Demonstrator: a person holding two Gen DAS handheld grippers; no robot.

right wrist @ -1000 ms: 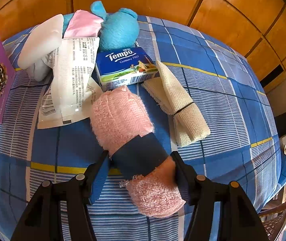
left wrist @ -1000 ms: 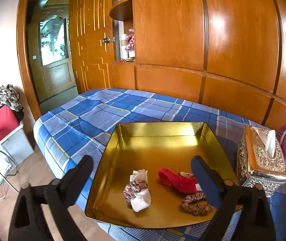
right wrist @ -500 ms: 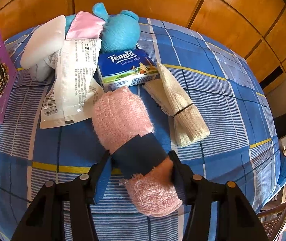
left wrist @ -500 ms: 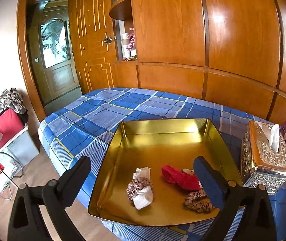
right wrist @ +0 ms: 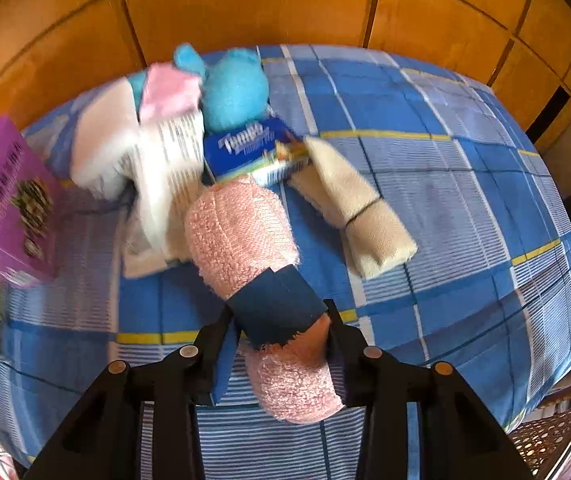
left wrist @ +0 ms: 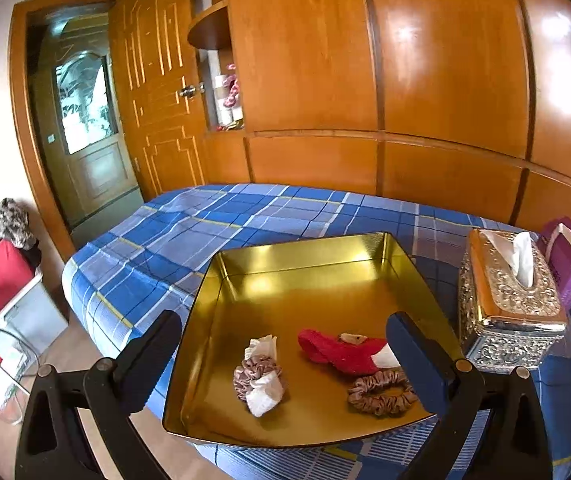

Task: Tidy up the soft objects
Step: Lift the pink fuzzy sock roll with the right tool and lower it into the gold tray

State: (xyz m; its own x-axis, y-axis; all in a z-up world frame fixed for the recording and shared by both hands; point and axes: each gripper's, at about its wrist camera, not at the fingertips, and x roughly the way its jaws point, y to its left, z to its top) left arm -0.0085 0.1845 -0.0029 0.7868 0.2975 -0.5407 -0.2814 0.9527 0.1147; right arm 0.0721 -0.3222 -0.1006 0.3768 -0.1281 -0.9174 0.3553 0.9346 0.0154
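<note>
Bed: blue plaid sheet (right wrist: 425, 208), glossy wood panels (left wrist: 445, 80) behind, I see.
Pink roll: fuzzy terry towel roll (right wrist: 241, 232), cylinder with a dark blue band (right wrist: 277, 308) round its middle.
Right gripper (right wrist: 279, 344): fingers closing, pads squeezing the roll at the band.
Axis: roll's long axis runs from near me up and left, far end towards the tissue pack (right wrist: 249, 148).
Change: fingers narrower than a second ago; background now blurred, roll's near end looks off the sheet.
Tray: shiny gold metal tray (left wrist: 285, 272), holding satin scrunchies (left wrist: 381, 392) and a red sock (left wrist: 341, 354).
Left gripper (left wrist: 285, 356): fingers spread wide, nothing held.
</note>
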